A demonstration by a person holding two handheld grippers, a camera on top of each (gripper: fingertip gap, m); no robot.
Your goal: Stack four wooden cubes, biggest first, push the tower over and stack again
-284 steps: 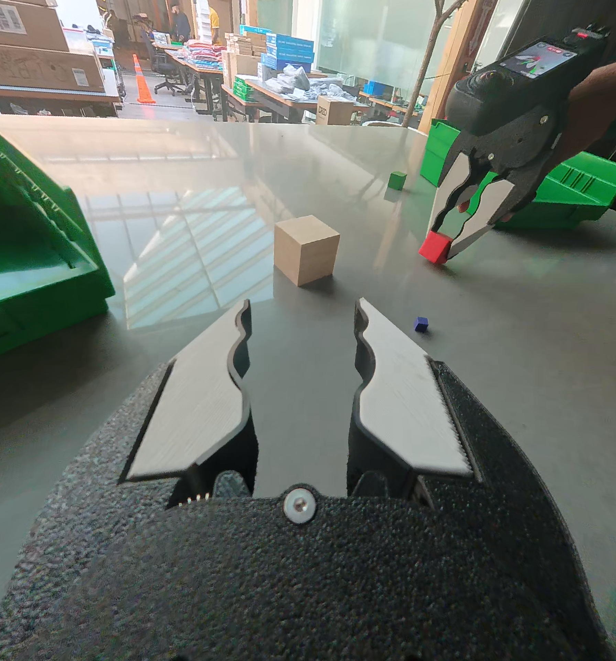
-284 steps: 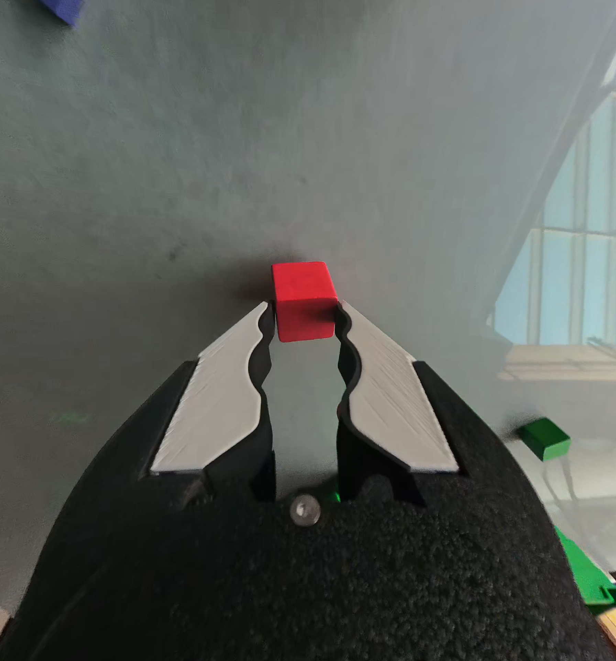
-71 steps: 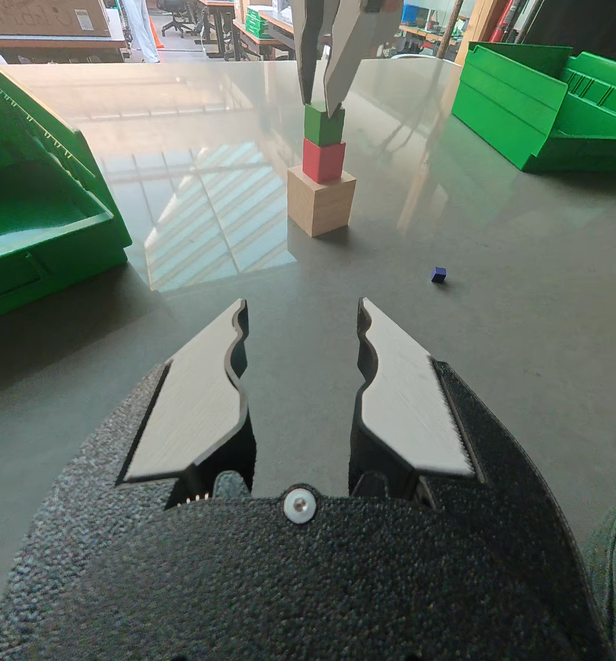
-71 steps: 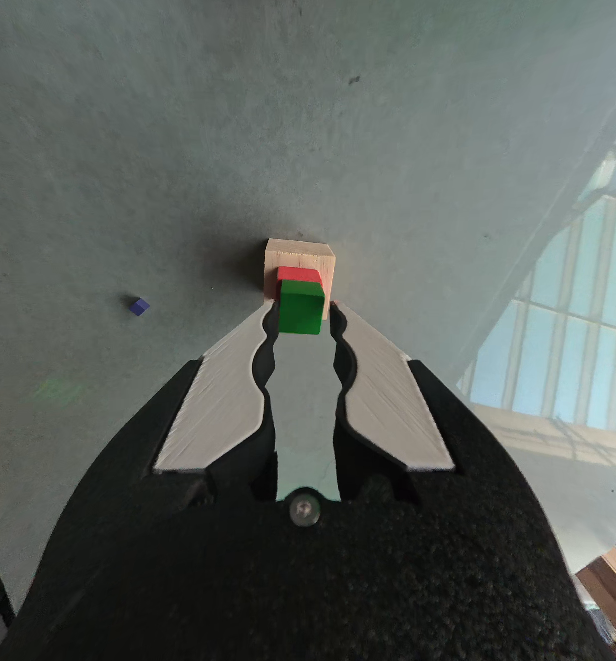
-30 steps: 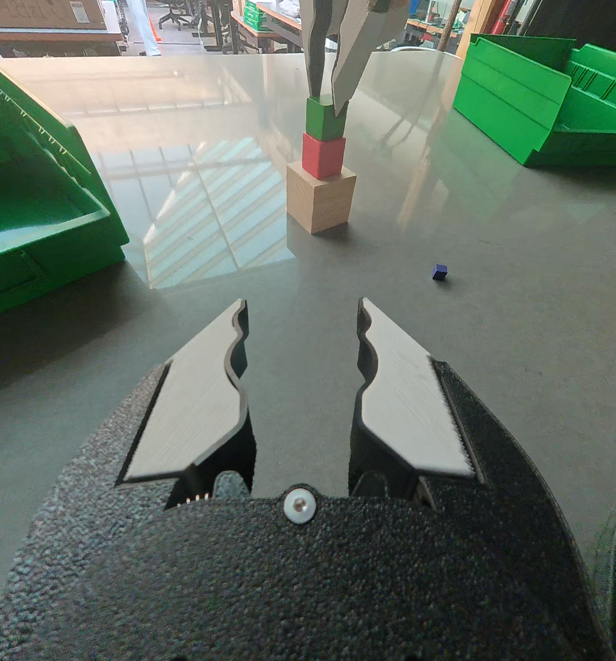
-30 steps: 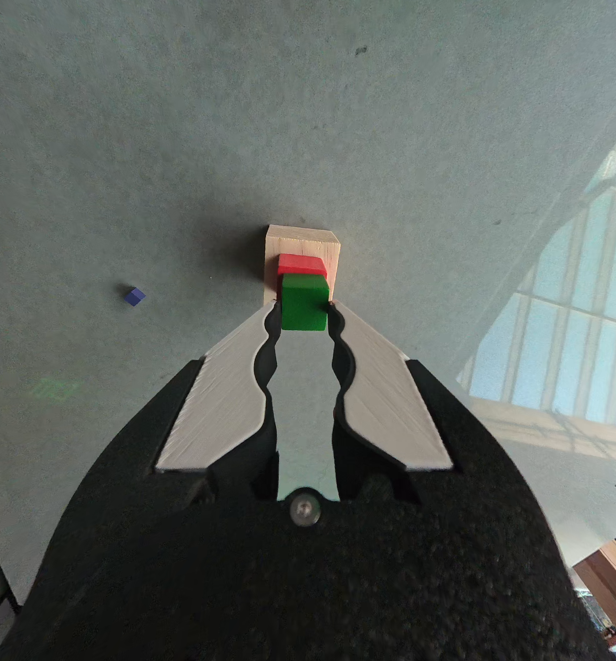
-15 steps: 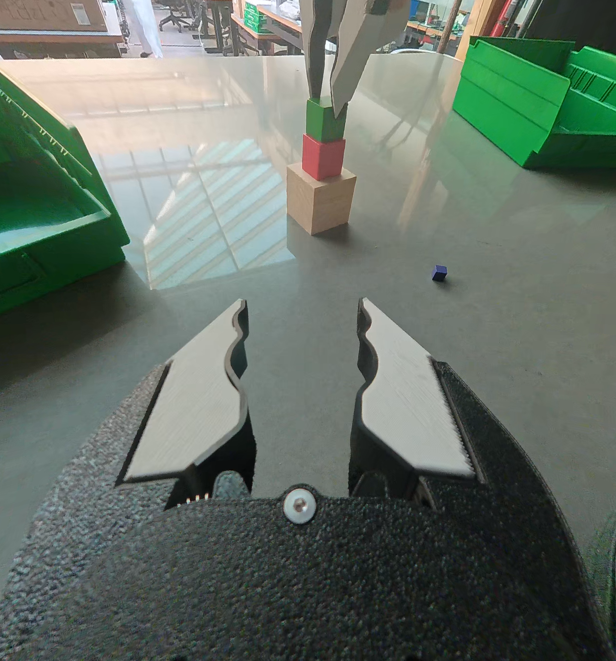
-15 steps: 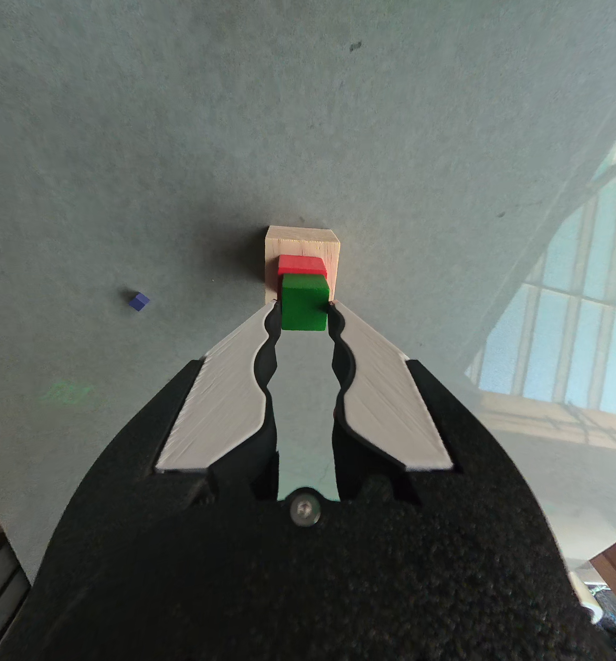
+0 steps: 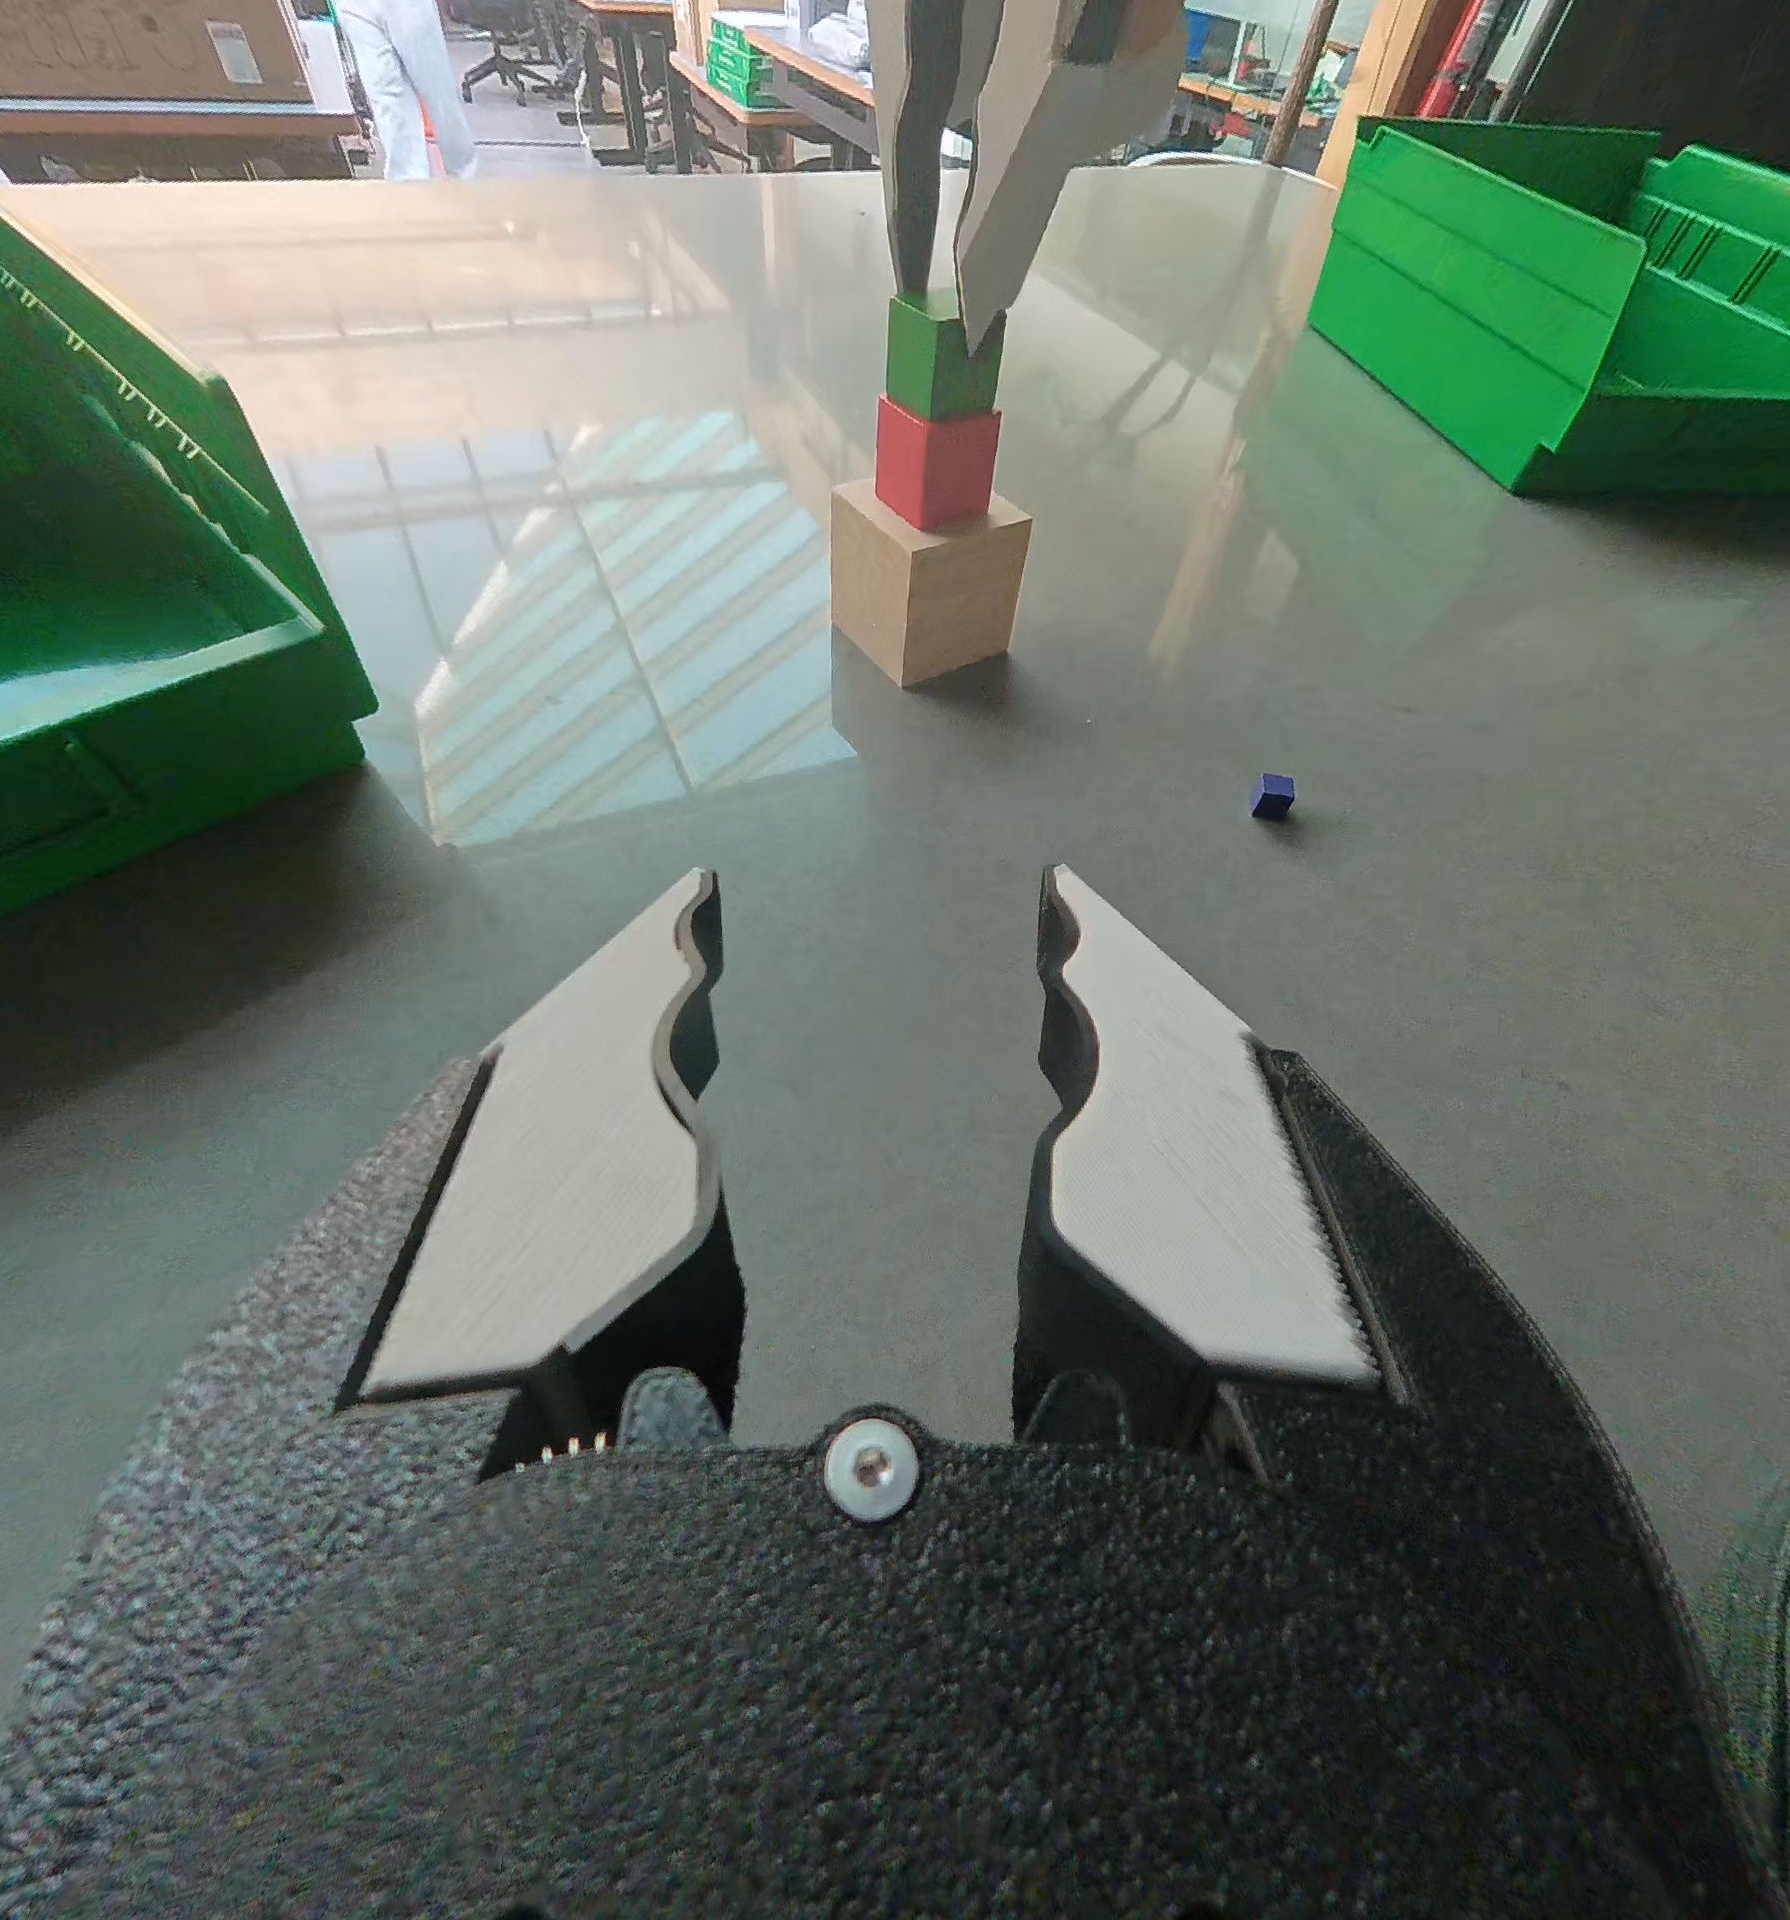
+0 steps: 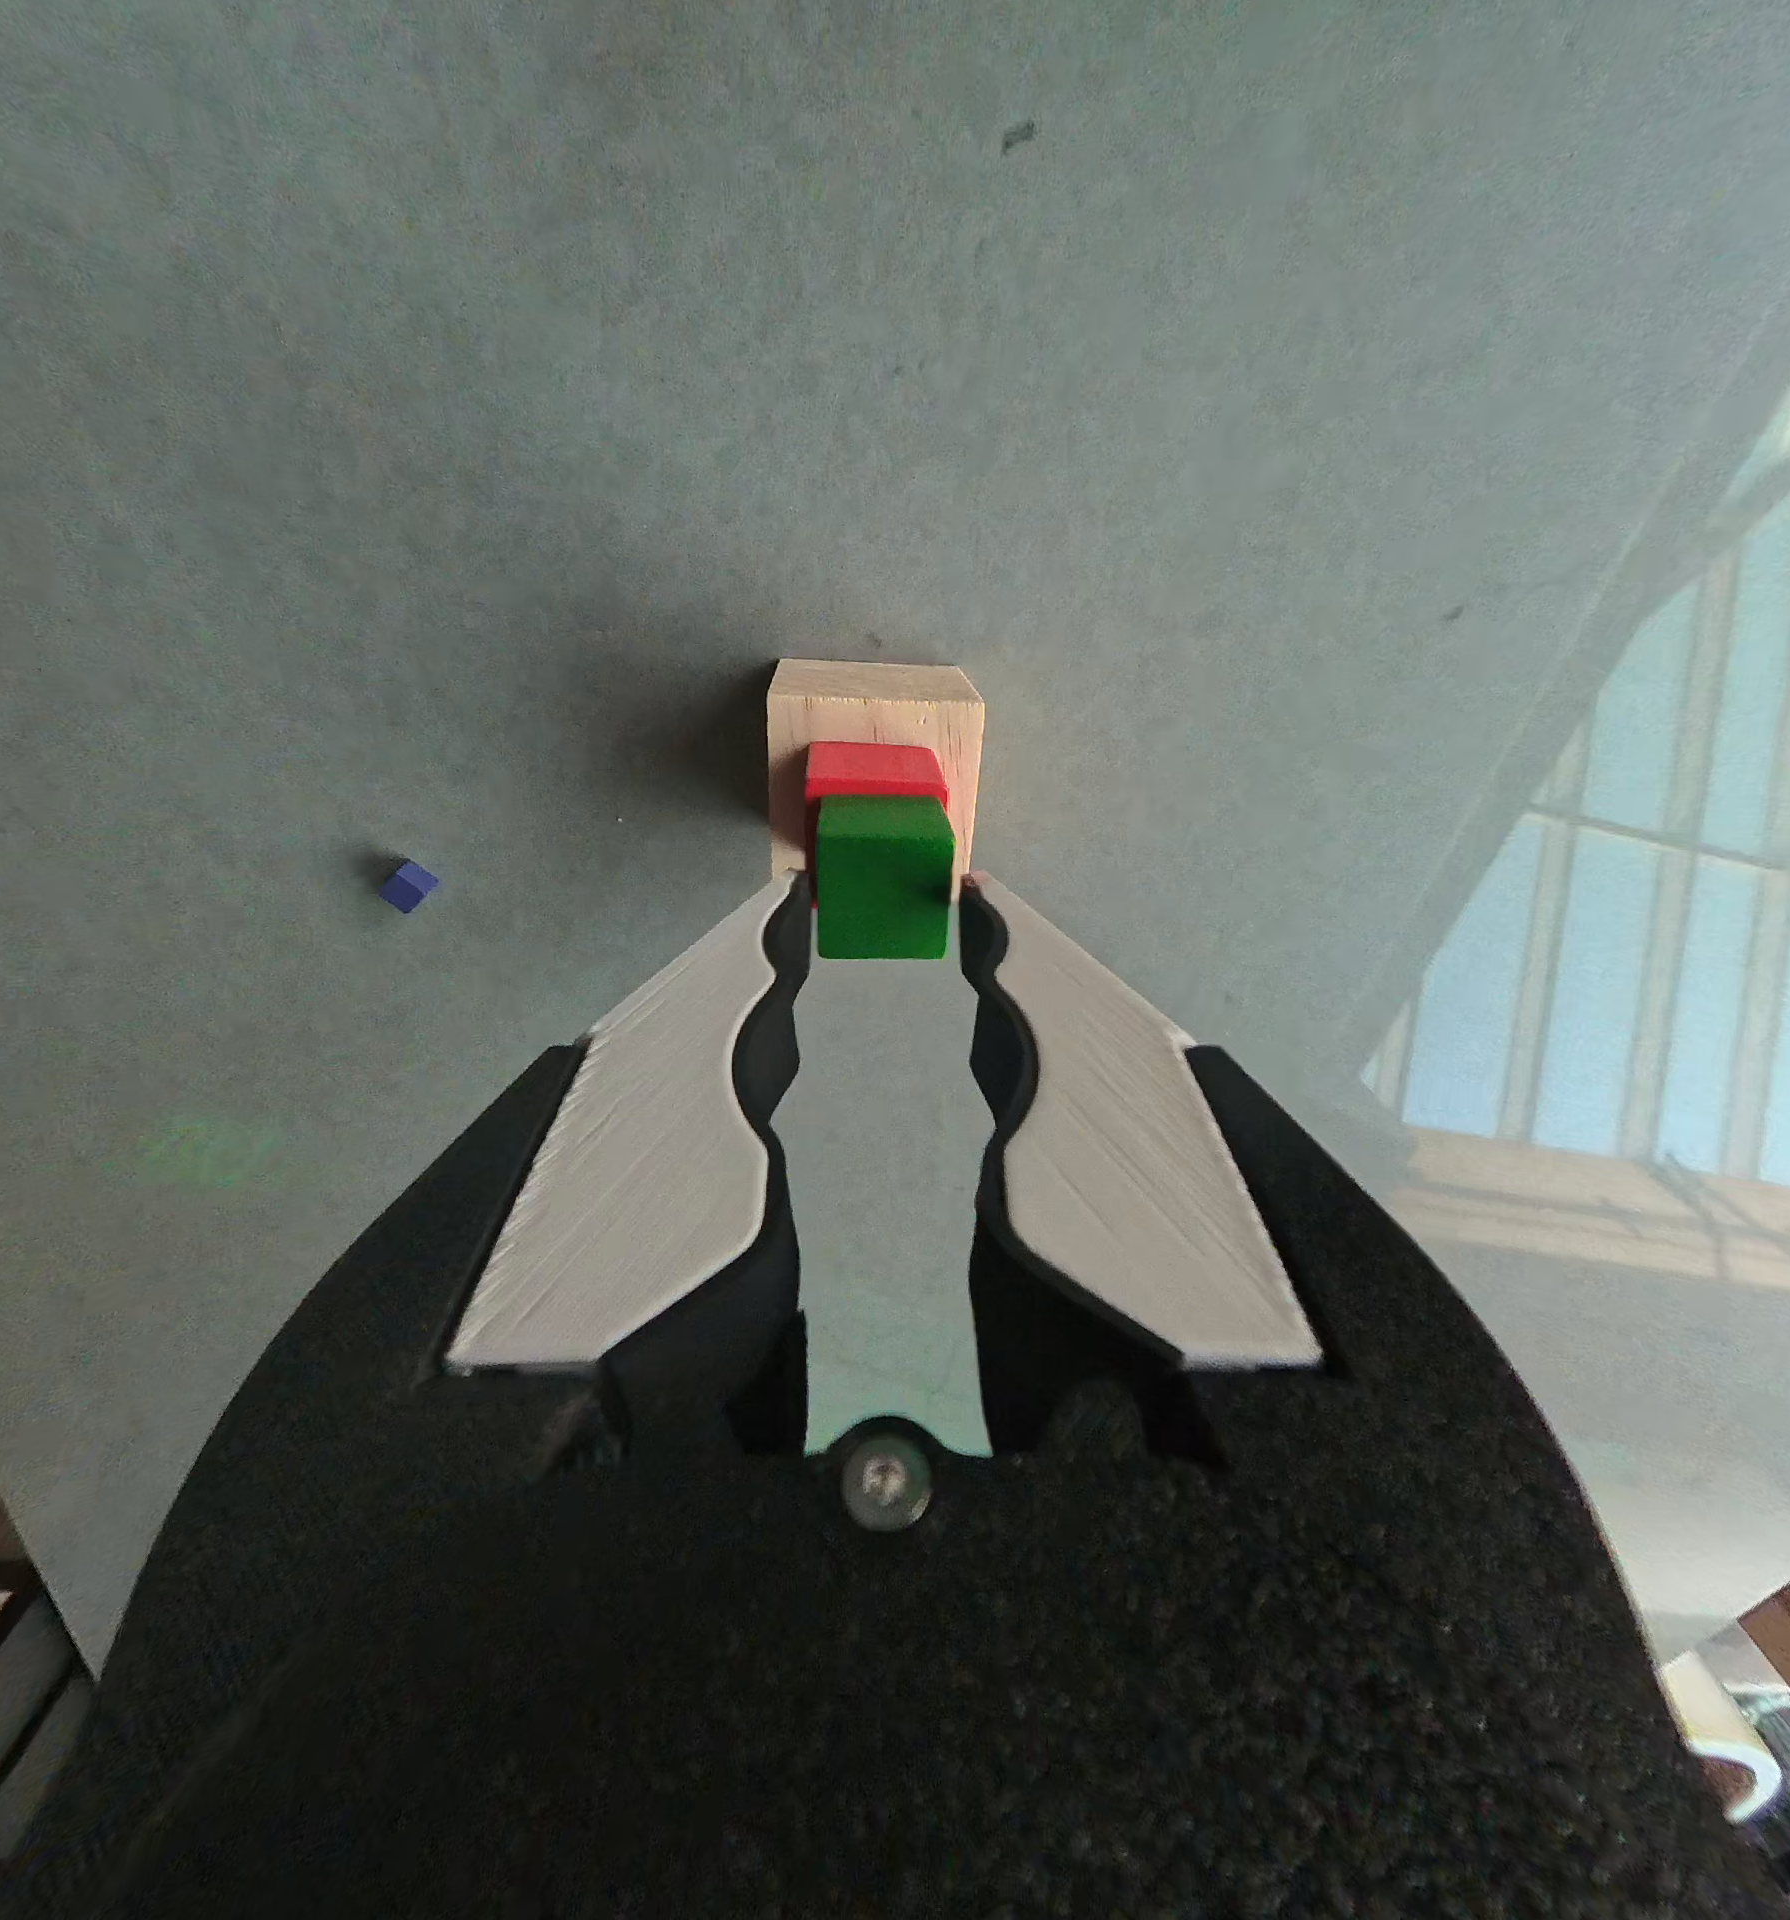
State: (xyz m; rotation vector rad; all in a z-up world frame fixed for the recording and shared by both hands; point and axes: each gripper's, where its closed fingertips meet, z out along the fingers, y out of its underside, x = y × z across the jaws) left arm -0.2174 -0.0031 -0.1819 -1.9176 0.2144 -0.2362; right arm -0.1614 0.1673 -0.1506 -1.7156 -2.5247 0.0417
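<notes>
right gripper (image 10: 880, 883) points straight down over the stack, fingertips on either side of the green cube (image 10: 883, 891) near its top; a thin gap shows on the left side, so can't tell if it's actually clamped or just let go. green cube sits on the red cube (image 9: 935, 462), which sits on the bigger wooden block (image 9: 927, 592), all 3 upright on the grey table (image 9: 1493, 935). left gripper (image 9: 878, 894) hovers low over the table, jaws wide apart and holding nothing, aimed at the stack from well back, small blue cube (image 9: 1271, 797) lying loose to the right of the stack, 1 green bin (image 9: 91, 644) at left and green bins (image 9: 1597, 312) at far right.
</notes>
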